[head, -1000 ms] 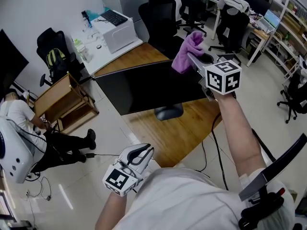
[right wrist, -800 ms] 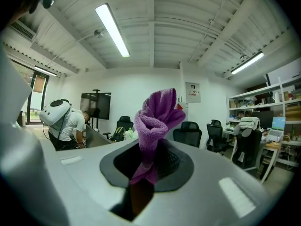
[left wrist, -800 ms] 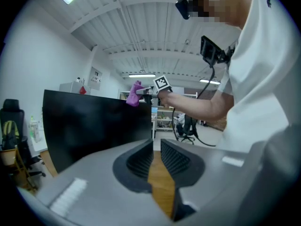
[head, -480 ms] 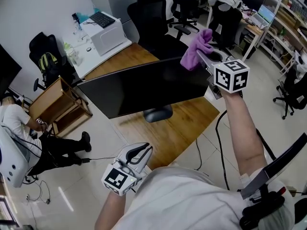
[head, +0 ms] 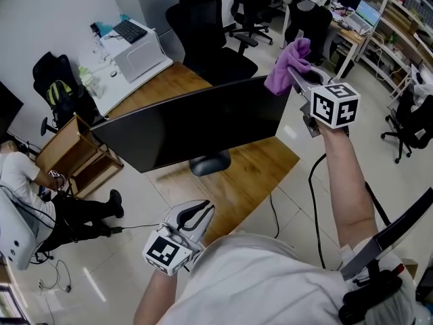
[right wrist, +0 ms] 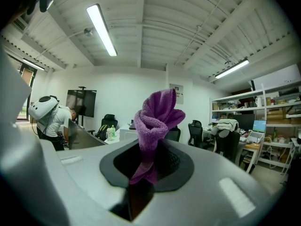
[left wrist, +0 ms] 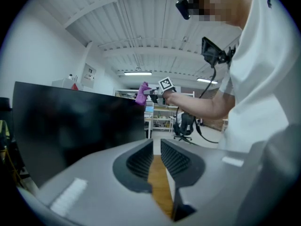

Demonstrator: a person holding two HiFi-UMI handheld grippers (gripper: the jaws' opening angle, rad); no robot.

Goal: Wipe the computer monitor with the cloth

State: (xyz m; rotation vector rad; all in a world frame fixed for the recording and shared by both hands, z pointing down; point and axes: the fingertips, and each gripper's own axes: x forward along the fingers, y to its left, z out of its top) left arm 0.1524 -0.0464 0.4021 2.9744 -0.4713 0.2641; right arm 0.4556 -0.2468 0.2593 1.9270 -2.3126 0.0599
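Purple cloth [head: 287,66] is being clenched in the right gripper [head: 295,79], bunched and standing up from between the jaws. It is being held aloft just beside the upper right corner of the dark monitor [head: 189,124]; whether it is touching the edge cannot be told. The monitor is being carried by its stand on a wooden desk [head: 257,178]. The left gripper [head: 197,215] is being held low by the person's chest, its jaws drawn almost together on nothing.
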